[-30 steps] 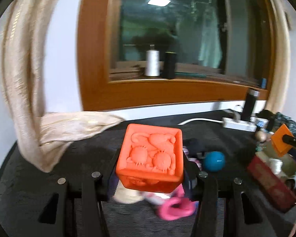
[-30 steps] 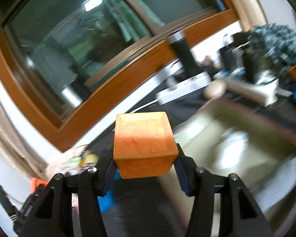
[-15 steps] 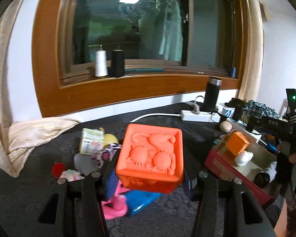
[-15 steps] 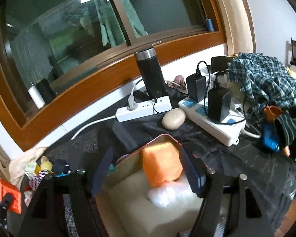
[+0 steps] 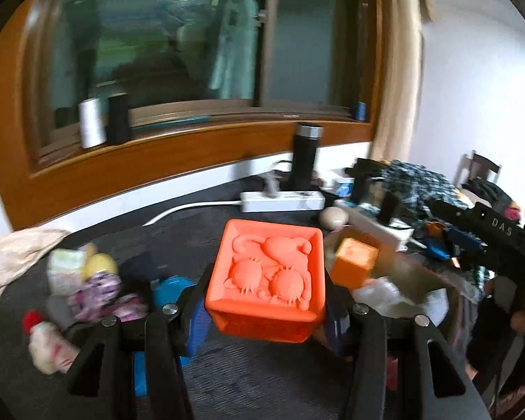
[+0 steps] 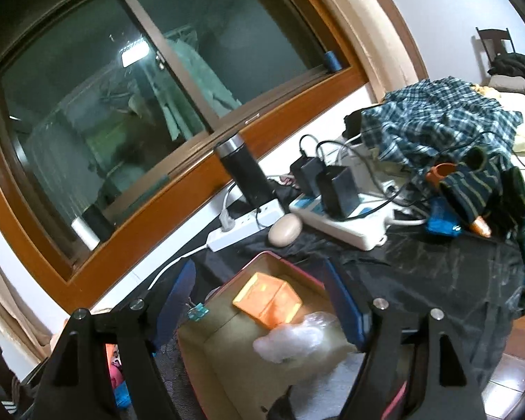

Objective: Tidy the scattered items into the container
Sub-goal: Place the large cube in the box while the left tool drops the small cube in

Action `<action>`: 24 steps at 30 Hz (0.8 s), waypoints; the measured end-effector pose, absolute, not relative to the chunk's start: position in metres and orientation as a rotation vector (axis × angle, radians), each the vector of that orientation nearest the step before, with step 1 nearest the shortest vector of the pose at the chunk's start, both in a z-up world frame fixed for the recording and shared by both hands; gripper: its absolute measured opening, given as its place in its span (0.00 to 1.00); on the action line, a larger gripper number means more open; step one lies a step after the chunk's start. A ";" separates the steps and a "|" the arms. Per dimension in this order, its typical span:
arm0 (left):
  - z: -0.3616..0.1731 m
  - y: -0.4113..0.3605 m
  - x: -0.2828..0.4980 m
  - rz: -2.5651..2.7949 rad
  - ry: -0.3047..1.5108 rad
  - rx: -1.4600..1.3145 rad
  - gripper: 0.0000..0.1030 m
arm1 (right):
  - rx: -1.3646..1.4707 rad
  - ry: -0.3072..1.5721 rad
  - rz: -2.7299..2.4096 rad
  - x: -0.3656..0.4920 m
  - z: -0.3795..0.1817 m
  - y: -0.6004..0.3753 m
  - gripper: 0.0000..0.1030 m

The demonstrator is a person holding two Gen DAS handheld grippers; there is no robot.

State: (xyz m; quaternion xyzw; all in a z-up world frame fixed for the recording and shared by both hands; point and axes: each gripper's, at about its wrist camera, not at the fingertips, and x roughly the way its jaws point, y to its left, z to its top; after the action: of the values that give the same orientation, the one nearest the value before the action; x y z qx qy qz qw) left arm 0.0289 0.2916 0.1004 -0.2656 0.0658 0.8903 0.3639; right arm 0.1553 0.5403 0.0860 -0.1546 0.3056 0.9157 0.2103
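Centrally in its view, the left claw (image 5: pixel 266 301) pinches an orange embossed block (image 5: pixel 267 278); the right claw (image 6: pixel 259 301), spread and holding nothing, hovers over the red-rimmed box (image 6: pixel 227 367) containing a smaller orange block (image 6: pixel 267 299).

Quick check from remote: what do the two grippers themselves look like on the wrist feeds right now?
Both match: the left gripper and right gripper have matte black angular frames with triangular cut-outs and silver round screw heads, and dark blue finger pads. Seen from the left wrist camera, the right unit's black body carries white "DAS" lettering. No cables or sleeves show.
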 end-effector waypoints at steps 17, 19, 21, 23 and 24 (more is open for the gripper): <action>0.076 0.358 0.015 2.260 0.202 -0.723 0.82 | -0.401 0.846 2.564 0.169 0.074 0.540 0.76; 0.076 0.349 0.015 2.267 0.195 -0.728 0.82 | -0.404 0.843 2.582 0.167 0.075 0.532 0.76; 0.075 0.340 0.014 2.273 0.192 -0.740 0.82 | -0.411 0.839 2.599 0.165 0.076 0.525 0.76; 0.074 0.328 0.015 2.282 0.183 -0.749 0.82 | -0.430 0.832 2.617 0.160 0.076 0.515 0.76; 0.074 0.319 0.014 2.289 0.171 -0.754 0.82 | -0.439 0.826 2.627 0.158 0.077 0.510 0.76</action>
State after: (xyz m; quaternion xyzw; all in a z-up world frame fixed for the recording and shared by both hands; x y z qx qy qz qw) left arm 0.0140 0.3189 0.0740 -0.2917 0.0662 0.8858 0.3549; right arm 0.1578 0.5096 0.0765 -0.1549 0.2916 0.9274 0.1758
